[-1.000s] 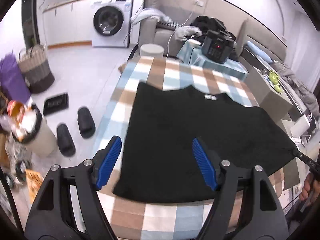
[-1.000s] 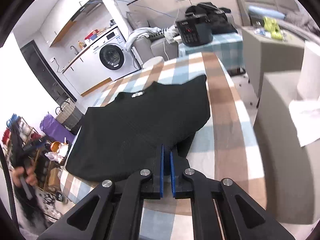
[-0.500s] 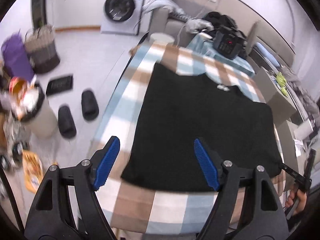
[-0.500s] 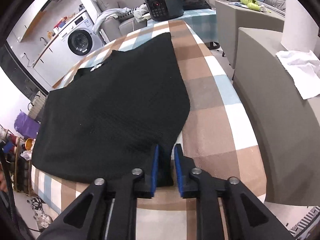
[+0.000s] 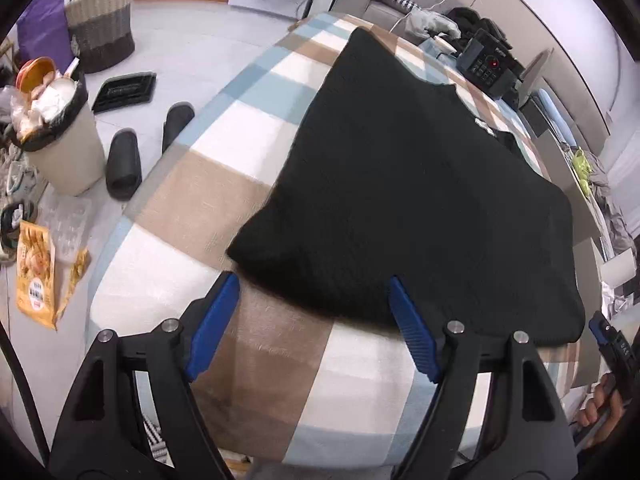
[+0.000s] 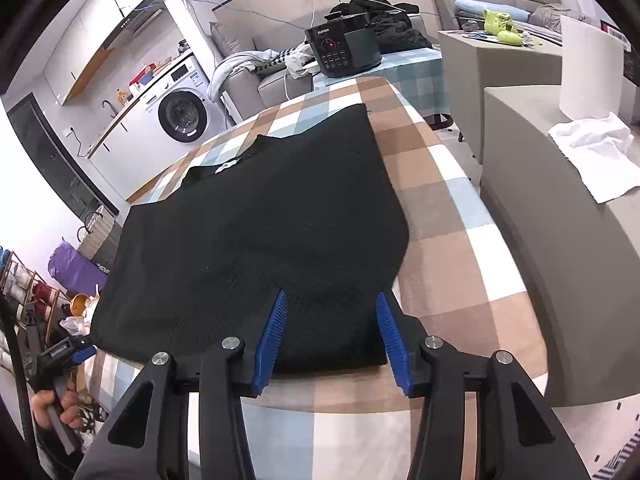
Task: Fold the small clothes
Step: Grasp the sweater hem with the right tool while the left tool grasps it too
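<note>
Right gripper jaws just opened, releasing black garment at tabletop near edge; hem lies between unclamped. Left gripper lowered, wide apart, empty.

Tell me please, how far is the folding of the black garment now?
Done: the black garment lies spread flat on the checked blanket, neck label away from the person. In hand: the right gripper has just been opening, and the near corner lies loose between its fingers; the left gripper is open at the other near corner, holding nothing. Left: no fold shows yet, so all the folding remains.
</note>
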A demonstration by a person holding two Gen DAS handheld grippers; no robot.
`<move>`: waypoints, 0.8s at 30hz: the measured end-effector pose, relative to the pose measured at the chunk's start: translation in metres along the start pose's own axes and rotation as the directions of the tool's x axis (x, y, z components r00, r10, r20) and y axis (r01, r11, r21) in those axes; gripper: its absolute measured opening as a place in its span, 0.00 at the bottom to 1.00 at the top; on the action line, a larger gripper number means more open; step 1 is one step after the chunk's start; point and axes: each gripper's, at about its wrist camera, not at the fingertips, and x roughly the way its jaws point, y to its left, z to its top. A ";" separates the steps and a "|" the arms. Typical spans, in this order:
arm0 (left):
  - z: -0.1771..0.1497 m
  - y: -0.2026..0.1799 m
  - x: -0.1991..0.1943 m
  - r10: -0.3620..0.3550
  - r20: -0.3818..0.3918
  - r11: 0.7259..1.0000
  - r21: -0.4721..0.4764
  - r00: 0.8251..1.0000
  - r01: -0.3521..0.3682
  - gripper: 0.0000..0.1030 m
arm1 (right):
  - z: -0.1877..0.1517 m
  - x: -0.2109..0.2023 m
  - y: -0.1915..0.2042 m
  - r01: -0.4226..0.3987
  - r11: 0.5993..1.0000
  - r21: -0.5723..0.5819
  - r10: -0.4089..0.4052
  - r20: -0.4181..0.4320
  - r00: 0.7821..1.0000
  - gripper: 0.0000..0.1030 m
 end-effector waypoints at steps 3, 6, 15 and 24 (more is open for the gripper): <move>0.003 -0.009 0.008 0.024 0.019 1.000 0.012 1.000 -0.024 0.72 | -0.003 0.008 0.006 0.014 1.000 -0.019 -0.015 -0.028 1.000 0.54; 0.009 -0.022 0.017 0.047 0.045 0.998 0.033 0.998 -0.048 0.63 | -0.004 0.012 0.019 0.023 0.997 -0.070 -0.025 -0.037 0.999 0.54; 0.024 -0.037 0.029 -0.024 0.116 1.000 -0.014 0.993 0.026 0.16 | -0.002 0.025 0.057 0.018 0.986 -0.166 -0.023 -0.032 0.999 0.54; 0.005 -0.011 -0.004 -0.025 0.148 0.999 -0.017 0.989 0.028 0.15 | -0.008 0.078 0.126 -0.077 0.945 -0.318 0.047 -0.100 0.994 0.54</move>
